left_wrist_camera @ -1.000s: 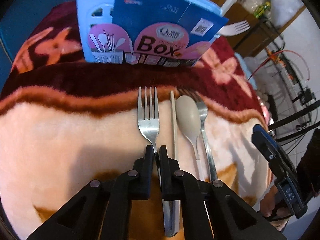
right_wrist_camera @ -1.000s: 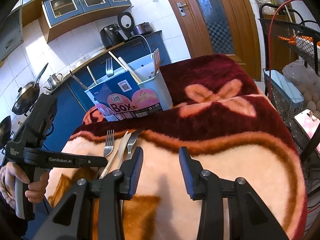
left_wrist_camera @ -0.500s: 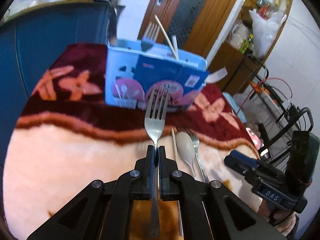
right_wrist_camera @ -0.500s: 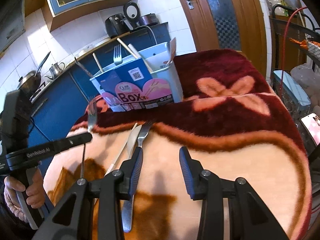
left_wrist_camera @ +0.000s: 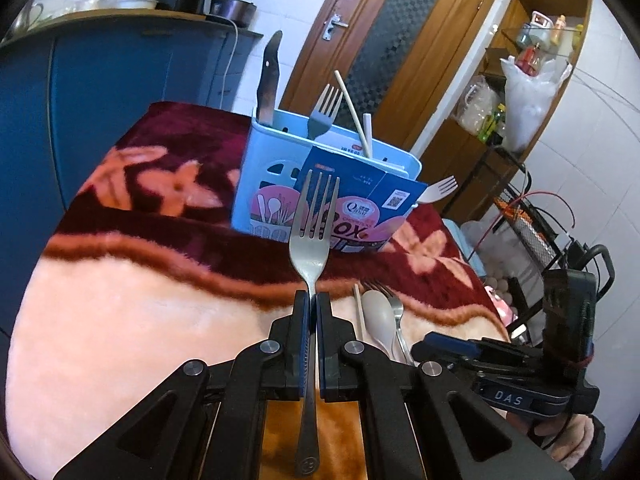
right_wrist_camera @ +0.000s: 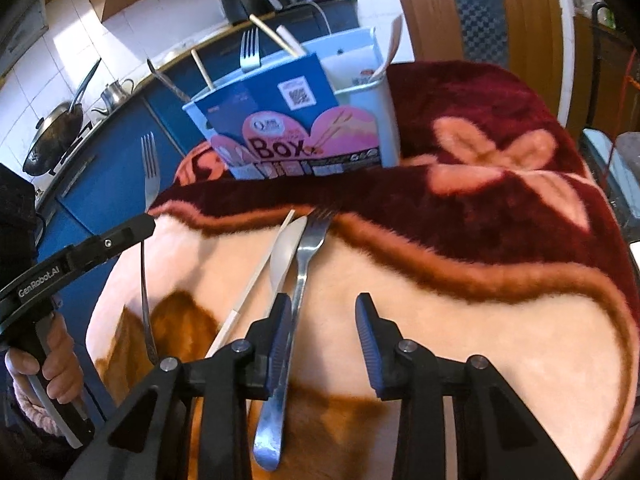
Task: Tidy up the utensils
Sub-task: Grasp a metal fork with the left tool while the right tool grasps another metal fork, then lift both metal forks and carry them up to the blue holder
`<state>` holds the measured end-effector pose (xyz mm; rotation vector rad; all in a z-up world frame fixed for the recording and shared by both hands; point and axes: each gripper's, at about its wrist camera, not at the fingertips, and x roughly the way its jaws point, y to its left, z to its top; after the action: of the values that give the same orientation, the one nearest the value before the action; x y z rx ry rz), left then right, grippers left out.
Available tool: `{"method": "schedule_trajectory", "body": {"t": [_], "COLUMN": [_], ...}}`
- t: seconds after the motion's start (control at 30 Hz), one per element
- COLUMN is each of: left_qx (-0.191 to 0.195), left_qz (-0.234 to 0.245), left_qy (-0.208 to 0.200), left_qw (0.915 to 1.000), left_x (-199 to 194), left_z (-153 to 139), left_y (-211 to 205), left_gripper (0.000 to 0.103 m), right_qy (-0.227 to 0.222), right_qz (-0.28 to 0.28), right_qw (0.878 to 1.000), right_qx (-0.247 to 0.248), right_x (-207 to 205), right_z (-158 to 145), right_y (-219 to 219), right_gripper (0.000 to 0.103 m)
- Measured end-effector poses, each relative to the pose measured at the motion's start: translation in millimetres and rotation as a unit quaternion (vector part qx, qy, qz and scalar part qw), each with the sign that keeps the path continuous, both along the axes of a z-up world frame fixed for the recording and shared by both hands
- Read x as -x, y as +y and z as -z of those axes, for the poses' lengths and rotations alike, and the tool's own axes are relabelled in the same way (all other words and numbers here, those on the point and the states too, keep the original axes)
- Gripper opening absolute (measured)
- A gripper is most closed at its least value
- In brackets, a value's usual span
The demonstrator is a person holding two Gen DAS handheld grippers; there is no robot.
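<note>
My left gripper [left_wrist_camera: 313, 300] is shut on the handle of a steel fork [left_wrist_camera: 314, 232], held off the blanket with its tines up in front of the light-blue utensil holder [left_wrist_camera: 276, 168]. The right wrist view shows that fork [right_wrist_camera: 149, 184] at the far left. On the blanket lie a chopstick [right_wrist_camera: 256, 276], a beige spoon [right_wrist_camera: 286, 252] and a second steel fork [right_wrist_camera: 306, 264]. My right gripper [right_wrist_camera: 324, 312] hovers over them with its jaws closing. The second fork's handle runs along the left finger's inner face, and the pads press on nothing.
The holder [right_wrist_camera: 372, 104] stands at the far side of the fleece blanket [right_wrist_camera: 460, 300] and holds a knife, a fork and chopsticks. Blue cabinets [left_wrist_camera: 120, 64] stand behind it, a wooden door [left_wrist_camera: 400, 40] and wire rack [left_wrist_camera: 532, 224] to the right. A hand [right_wrist_camera: 52, 360] grips the left handle.
My left gripper lifted the fork off the blanket and tipped upward toward the holder. My right gripper moved left until the second fork's handle lay beside its left finger.
</note>
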<state>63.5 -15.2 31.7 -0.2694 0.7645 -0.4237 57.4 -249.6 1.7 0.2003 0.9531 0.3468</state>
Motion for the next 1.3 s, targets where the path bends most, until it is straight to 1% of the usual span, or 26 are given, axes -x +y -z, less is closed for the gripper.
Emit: {"method": "schedule_trajectory", "body": {"t": [0.07, 0.13, 0.17, 0.23, 0.5, 0.57, 0.67, 0.77, 0.93, 1.0, 1.2, 1.3], "left_qx": [0.003, 0.007, 0.008, 0.009, 0.018, 0.019, 0.022, 0.023, 0.026, 0.027, 0.029, 0.024], "left_qz": [-0.001, 0.000, 0.000, 0.002, 0.005, 0.006, 0.007, 0.008, 0.008, 0.009, 0.010, 0.008], "left_qy": [-0.003, -0.005, -0.005, -0.006, -0.008, -0.009, -0.013, -0.018, -0.024, -0.026, -0.040, -0.051], "left_qw": [1.0000, 1.0000, 1.0000, 0.9999, 0.9998, 0.9998, 0.9997, 0.9995, 0.9993, 0.9992, 0.9987, 0.9984], "left_x": [1, 1, 1, 1, -1, -2, -2, -1, -1, 0, 2, 3], "left_z": [-1, -1, -1, -1, -2, -2, -4, -6, -9, -10, -17, -22], "left_y": [1, 2, 2, 2, 4, 4, 4, 4, 3, 2, -1, -3], "left_gripper": [0.003, 0.003, 0.003, 0.003, 0.003, 0.003, 0.003, 0.003, 0.003, 0.003, 0.003, 0.003], "right_qy": [0.007, 0.012, 0.013, 0.017, 0.036, 0.042, 0.052, 0.051, 0.026, 0.012, -0.042, -0.084], "right_qz": [-0.007, -0.013, -0.016, -0.027, -0.044, -0.047, -0.047, -0.048, -0.048, -0.044, -0.038, -0.024], "right_qw": [1.000, 1.000, 1.000, 0.999, 0.998, 0.998, 0.997, 0.997, 0.997, 0.997, 0.996, 0.994], "right_qx": [0.000, 0.007, 0.009, 0.005, 0.012, 0.001, -0.027, -0.043, -0.055, -0.059, -0.071, -0.065], "right_x": [-3, -7, -8, -13, -34, -41, -50, -50, -38, -33, -14, -3], "right_z": [2, 3, 3, 4, 7, 9, 11, 12, 5, 0, -18, -29], "right_y": [3, 8, 10, 14, 22, 22, 17, 13, 9, 7, 5, 4], "right_gripper": [0.033, 0.022, 0.020, 0.013, 0.012, 0.012, 0.012, 0.010, 0.004, 0.004, 0.004, 0.004]}}
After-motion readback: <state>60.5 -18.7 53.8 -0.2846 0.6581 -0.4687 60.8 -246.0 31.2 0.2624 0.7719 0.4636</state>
